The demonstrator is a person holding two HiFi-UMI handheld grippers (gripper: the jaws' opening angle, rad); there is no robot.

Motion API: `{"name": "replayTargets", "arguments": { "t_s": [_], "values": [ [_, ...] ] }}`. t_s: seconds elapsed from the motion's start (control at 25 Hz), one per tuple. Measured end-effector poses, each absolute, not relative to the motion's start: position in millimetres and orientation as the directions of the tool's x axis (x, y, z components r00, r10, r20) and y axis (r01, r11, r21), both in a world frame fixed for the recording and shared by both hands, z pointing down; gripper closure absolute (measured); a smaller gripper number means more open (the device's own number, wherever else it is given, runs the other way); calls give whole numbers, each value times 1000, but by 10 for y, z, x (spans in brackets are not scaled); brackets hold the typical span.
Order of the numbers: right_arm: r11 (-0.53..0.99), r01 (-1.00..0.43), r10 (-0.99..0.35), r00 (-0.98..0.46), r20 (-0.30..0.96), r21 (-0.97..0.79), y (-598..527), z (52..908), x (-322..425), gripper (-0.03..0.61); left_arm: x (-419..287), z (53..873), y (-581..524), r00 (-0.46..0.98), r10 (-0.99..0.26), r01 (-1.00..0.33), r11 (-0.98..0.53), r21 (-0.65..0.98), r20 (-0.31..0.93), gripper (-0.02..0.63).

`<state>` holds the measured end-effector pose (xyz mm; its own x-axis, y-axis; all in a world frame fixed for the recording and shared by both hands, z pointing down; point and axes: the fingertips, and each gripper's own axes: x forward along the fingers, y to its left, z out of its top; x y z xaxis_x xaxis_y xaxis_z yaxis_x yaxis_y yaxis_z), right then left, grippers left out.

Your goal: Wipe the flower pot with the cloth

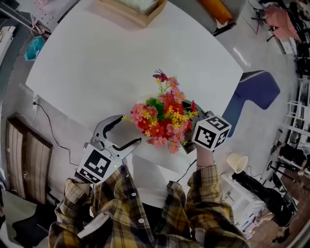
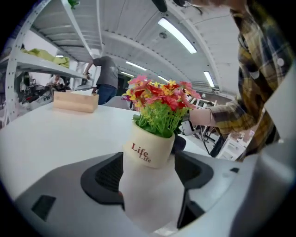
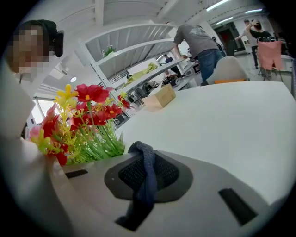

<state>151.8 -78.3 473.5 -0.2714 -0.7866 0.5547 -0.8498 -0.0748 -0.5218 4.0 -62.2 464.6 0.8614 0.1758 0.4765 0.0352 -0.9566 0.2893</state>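
Note:
A cream flower pot (image 2: pixel 148 150) printed "Life" stands on the white table (image 1: pixel 97 63), filled with red, pink and yellow artificial flowers (image 1: pixel 162 118). From above, the blooms hide the pot. My left gripper (image 1: pixel 130 130) is open, and the pot stands between its fingertips (image 2: pixel 107 176) in the left gripper view. My right gripper (image 1: pixel 190 141) sits against the right side of the flowers, shut on a dark blue cloth (image 3: pixel 144 173). The cloth hangs as a narrow strip between its jaws, with the flowers (image 3: pixel 78 125) just to its left.
A wooden box (image 1: pixel 133 10) sits at the table's far edge. Off the table's right side are a blue chair (image 1: pixel 256 89) and a paper cup (image 1: pixel 237 162) on the floor. A person (image 3: pixel 199 39) stands by shelves beyond the table. A cable (image 1: pixel 48 126) runs along the left.

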Motion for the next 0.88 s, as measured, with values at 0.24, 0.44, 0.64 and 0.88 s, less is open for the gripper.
{"name": "replayTargets", "arguments": {
  "t_s": [0.24,0.44,0.64,0.88],
  "values": [
    [-237,-818,-811,-131,571,-523,-346,4713,1334,560,24,4560,-410,883,112,-40,-949,311,455,268],
    [-270,-796,-817,-109,567,-542,-99,4715,1021,560,1,4519,-352,889,68,-63,-962,267,453,255],
    [-299,-767,-827,-88,555,-567,-56,4735,859,560,85,4498,-417,896,41,-77,-967,245,442,244],
    [-315,-754,-835,-69,547,-576,-30,4754,851,560,171,4502,-415,900,45,-47,-979,199,433,242]
  ]
}}
